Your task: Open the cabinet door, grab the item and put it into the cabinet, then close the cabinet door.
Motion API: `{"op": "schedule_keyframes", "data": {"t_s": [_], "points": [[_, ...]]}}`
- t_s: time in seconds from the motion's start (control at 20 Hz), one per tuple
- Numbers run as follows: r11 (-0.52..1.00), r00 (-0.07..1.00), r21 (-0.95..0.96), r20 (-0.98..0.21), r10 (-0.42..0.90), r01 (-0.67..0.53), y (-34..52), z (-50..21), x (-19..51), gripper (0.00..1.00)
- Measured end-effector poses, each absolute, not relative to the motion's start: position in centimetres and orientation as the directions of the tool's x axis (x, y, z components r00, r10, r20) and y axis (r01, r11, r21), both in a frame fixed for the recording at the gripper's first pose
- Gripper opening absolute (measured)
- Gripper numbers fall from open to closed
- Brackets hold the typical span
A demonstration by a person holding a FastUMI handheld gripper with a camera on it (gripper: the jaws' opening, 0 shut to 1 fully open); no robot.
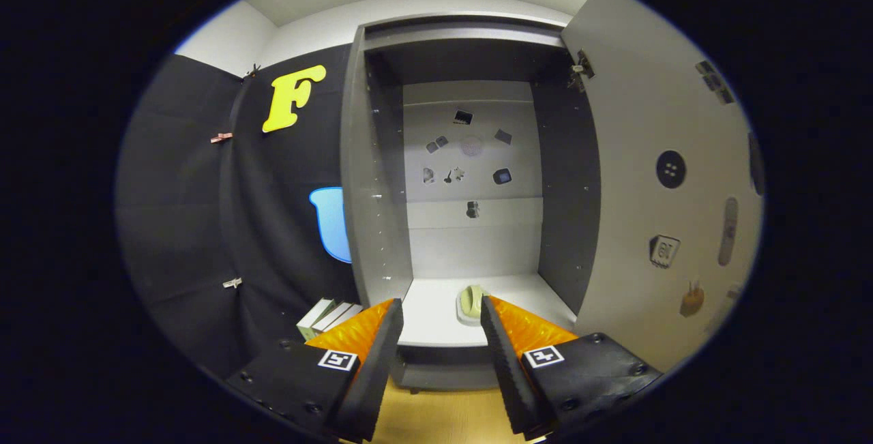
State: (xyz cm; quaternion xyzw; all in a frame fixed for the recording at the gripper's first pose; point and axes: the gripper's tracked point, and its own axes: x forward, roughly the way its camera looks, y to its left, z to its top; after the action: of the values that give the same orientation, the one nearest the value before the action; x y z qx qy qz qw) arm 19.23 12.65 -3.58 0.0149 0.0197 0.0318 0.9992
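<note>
Gripper [442,311] fingers stand spread apart with nothing between them, just short of the open cabinet [470,157], where the pale green item [470,301] rests on its bottom shelf [436,314].

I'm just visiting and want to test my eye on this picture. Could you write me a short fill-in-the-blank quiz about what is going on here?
1. The cabinet door stands ____.
2. The small green item lies on the cabinet's bottom ____, just ahead of the fingers.
3. The gripper is open and holds ____.
4. The step left to do is to ____ the door.

Missing words: open; shelf; nothing; close
</note>
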Motion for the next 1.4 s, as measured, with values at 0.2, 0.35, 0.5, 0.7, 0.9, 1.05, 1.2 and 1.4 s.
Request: {"op": "schedule_keyframes", "data": {"t_s": [0.2, 0.35, 0.5, 0.7, 0.9, 1.05, 1.2, 1.4], "points": [[0.999, 1.000, 0.041, -0.005, 0.030, -0.030, 13.0, -4.3, 14.1, 0.77], [0.999, 1.000, 0.049, -0.002, -0.007, 0.007, 12.6, -5.2, 10.3, 0.82], [0.996, 0.997, 0.041, 0.004, -0.074, 0.074, 10.3, -6.0, 6.5, 0.92], [0.988, 0.990, 0.080, 0.033, -0.136, 0.133, 6.4, -5.0, 2.2, 0.97], [0.973, 0.971, 0.084, 0.091, -0.223, 0.216, -0.2, -3.3, -2.3, 0.98], [0.962, 0.956, 0.059, 0.115, -0.270, 0.265, -5.2, -2.3, -4.2, 0.98], [0.960, 0.951, 0.054, 0.132, -0.280, 0.275, -9.8, -1.5, -5.6, 0.98], [0.961, 0.953, 0.078, 0.129, -0.274, 0.266, -15.5, -1.5, -5.1, 0.98]]}}
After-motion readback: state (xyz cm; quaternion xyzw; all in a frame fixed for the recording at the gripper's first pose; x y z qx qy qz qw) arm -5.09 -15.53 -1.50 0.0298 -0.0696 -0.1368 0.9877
